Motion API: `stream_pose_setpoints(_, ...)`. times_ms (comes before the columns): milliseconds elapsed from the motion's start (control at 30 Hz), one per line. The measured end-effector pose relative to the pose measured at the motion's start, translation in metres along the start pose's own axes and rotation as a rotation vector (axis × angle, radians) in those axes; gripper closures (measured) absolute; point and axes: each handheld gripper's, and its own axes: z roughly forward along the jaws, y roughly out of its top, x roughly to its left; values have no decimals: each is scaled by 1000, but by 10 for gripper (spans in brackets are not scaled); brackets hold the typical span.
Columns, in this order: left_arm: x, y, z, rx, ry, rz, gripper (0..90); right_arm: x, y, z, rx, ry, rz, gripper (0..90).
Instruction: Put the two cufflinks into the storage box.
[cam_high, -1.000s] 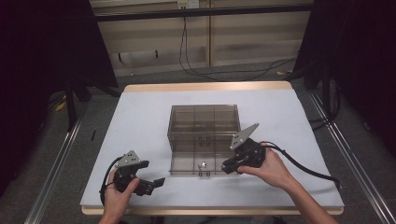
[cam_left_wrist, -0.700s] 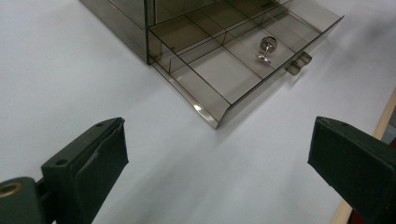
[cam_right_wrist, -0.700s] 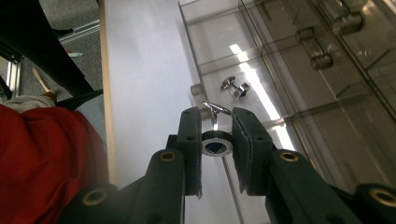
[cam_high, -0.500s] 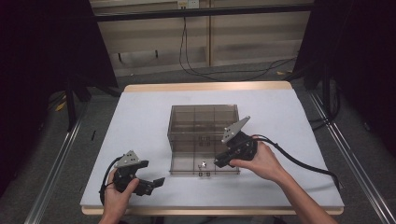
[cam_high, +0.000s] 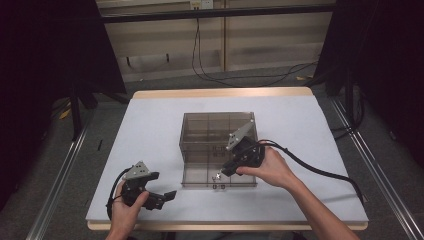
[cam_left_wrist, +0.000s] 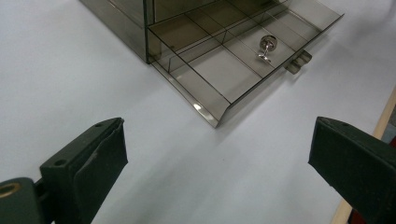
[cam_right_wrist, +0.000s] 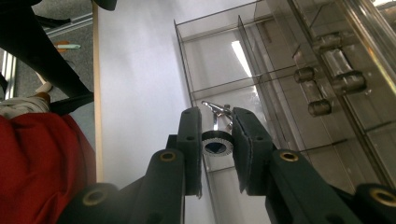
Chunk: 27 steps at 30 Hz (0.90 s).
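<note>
High view: one white table (cam_high: 150, 130) carries one smoky clear plastic box (cam_high: 218, 134) with a divided drawer (cam_high: 200, 176) pulled out toward the person. Two hands each hold one pair of tongs. The left tongs (cam_high: 167, 196) rest near the table's front edge, well apart from the box. The right tongs (cam_high: 221, 173) hang over the open drawer, pointing down and to the left.

Left gripper view: the left tongs (cam_left_wrist: 224, 154) stand wide apart, gripping nothing, above bare table. One small metal clip (cam_left_wrist: 266, 47) shows over the drawer (cam_left_wrist: 219, 74).

Right gripper view: the right tongs (cam_right_wrist: 217, 142) are clamped on one small ridged black knob (cam_right_wrist: 217, 143). The clip (cam_right_wrist: 218, 112) projects from it, long axis pointing away from the camera, over a drawer compartment.
</note>
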Motion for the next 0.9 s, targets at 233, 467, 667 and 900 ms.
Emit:
stream_pose_setpoints(233,0,0,0,5,-5,5,41,-5,4,5,25,4,1,742)
stream_pose_setpoints(467,0,0,0,5,-6,3,41,-9,13,13,71,15,-3,742)
stream_pose_setpoints(667,-1,0,1,9,-8,5,42,-10,19,20,114,31,-2,742)
stream_pose_setpoints(900,0,0,2,8,-10,5,42,-10,25,27,167,34,-5,741)
